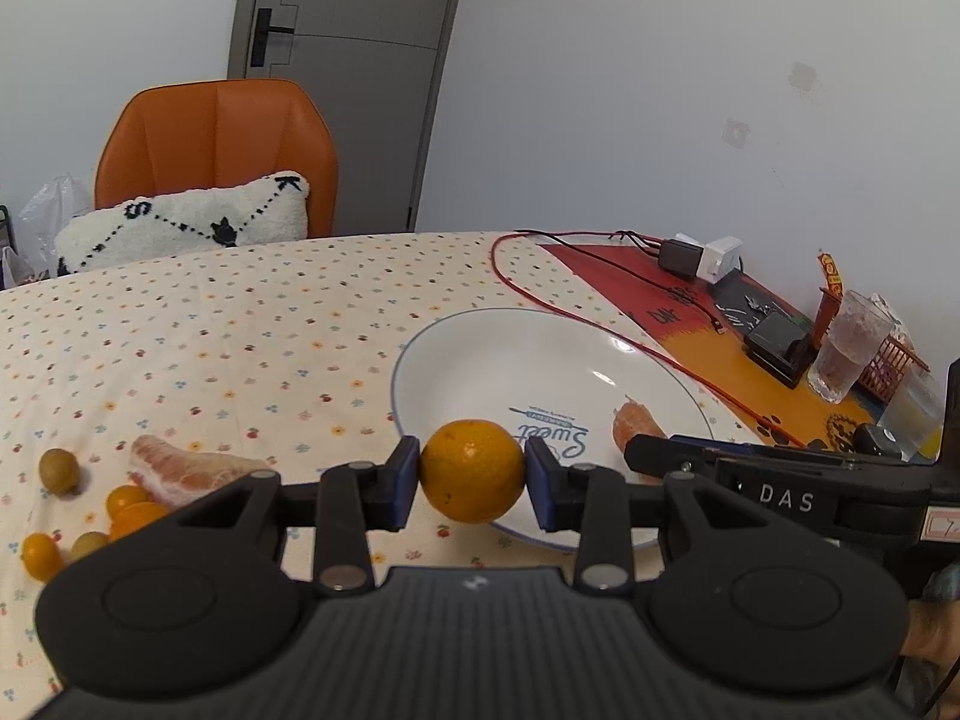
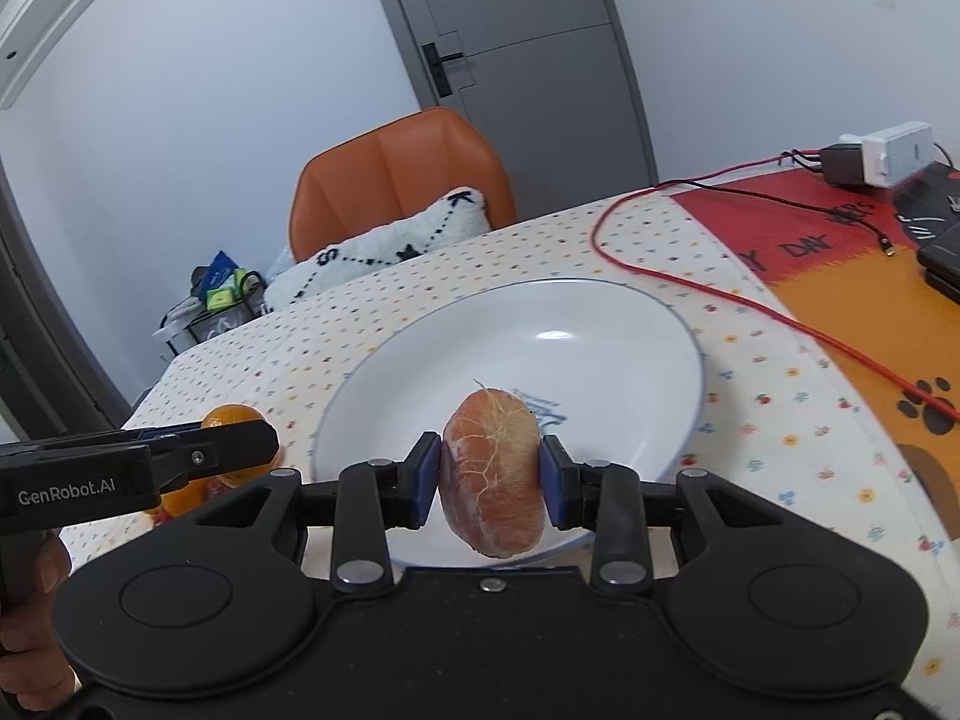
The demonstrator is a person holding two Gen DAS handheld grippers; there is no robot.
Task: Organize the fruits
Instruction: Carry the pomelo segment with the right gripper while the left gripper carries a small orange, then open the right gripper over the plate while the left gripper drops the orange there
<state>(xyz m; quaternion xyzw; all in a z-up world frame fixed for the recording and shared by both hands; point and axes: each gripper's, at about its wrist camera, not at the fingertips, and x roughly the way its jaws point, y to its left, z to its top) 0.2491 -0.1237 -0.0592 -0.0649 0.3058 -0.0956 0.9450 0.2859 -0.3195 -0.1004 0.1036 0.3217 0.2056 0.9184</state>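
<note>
Your left gripper [image 1: 471, 474] is clamped on an orange [image 1: 471, 471]: the blue pads press its two sides, and it hangs over the near rim of the white plate [image 1: 480, 354]. Your right gripper [image 2: 489, 477] is clamped on a peeled pomelo wedge [image 2: 493, 474], held upright between its pads, also over the near edge of the plate [image 2: 420, 372].

In the left view the right gripper [image 1: 645, 456] comes in from the right with the wedge [image 1: 633, 426] at its tip, just right of the orange and above the plate's printed word. In the right view the left gripper [image 2: 240, 450] reaches in from the left with the orange [image 2: 231, 417], just left of the plate and apart from the wedge.

On the dotted cloth [image 1: 240, 330], well left of the plate, lie another pomelo piece [image 1: 192, 468], several kumquats [image 1: 126, 498] and two greenish fruits [image 1: 59, 471]. A red cable [image 1: 600, 324] runs past the plate's far right rim.
</note>
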